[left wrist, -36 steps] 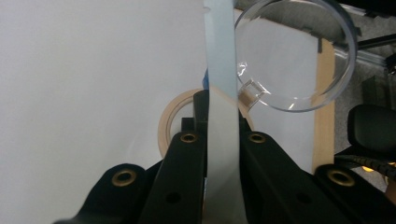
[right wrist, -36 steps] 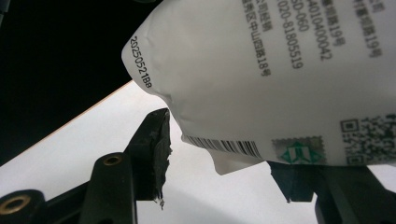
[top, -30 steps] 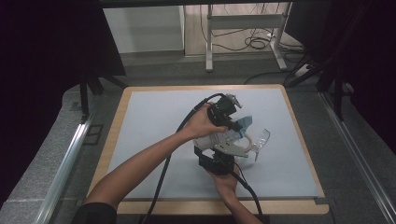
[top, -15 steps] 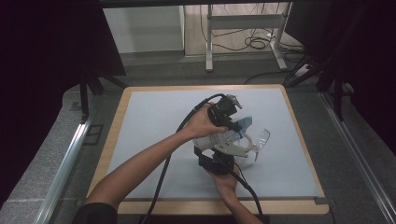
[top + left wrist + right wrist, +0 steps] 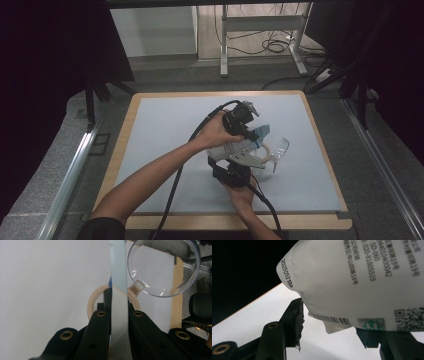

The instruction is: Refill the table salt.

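White pouch [image 5: 352,282] gripped by right hand-held gripper [image 5: 234,172], top strip pinched by left hand-held gripper [image 5: 241,120]; pull steadily apart.

This is a lab or test room fitted out for recording, not a home. The counter [image 5: 150,130] is a plain wooden board under a pale grey mat, set inside a frame of metal rails [image 5: 70,175]. Black curtains [image 5: 45,75] hang on both sides. Behind it stands the metal leg frame of a bare bench [image 5: 260,30], with loose cables [image 5: 272,46] coiled on the grey floor [image 5: 165,70] below it.
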The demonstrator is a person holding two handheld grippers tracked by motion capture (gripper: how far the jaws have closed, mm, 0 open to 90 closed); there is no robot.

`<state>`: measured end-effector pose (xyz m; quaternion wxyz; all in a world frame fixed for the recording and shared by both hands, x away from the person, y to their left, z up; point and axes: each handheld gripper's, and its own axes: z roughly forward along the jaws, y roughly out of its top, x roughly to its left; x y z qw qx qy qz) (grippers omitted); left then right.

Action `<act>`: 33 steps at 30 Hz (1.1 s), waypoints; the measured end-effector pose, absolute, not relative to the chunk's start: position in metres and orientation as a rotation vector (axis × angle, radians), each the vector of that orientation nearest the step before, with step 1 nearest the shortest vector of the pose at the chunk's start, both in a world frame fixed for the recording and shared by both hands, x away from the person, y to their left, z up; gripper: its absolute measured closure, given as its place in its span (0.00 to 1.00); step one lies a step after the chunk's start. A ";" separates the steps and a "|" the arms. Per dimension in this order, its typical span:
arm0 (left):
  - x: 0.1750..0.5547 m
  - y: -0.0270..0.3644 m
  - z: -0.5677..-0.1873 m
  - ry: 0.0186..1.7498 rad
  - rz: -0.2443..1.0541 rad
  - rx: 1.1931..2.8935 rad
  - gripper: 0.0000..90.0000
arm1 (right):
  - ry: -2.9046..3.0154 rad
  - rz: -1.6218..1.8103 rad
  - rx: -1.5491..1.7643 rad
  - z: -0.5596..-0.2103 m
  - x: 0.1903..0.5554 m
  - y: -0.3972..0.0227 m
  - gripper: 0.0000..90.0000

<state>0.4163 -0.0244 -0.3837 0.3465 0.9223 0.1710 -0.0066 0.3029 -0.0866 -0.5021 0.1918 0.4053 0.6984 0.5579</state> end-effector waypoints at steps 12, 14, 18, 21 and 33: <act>0.418 -0.029 -0.382 0.443 -0.019 2.412 1.00 | 1.954 1.584 1.156 -0.498 0.303 -0.087 0.50; 0.418 -0.030 -0.381 0.439 -0.016 2.417 1.00 | 1.949 1.584 1.156 -0.497 0.303 -0.087 0.50; 0.418 -0.034 -0.376 0.425 -0.005 2.430 1.00 | 1.934 1.594 1.170 -0.492 0.304 -0.089 0.50; 0.417 -0.034 -0.374 0.415 0.000 2.437 1.00 | 1.927 1.593 1.167 -0.490 0.304 -0.089 0.50; 0.418 -0.034 -0.378 0.425 -0.002 2.447 1.00 | 1.931 1.591 1.168 -0.492 0.304 -0.087 0.50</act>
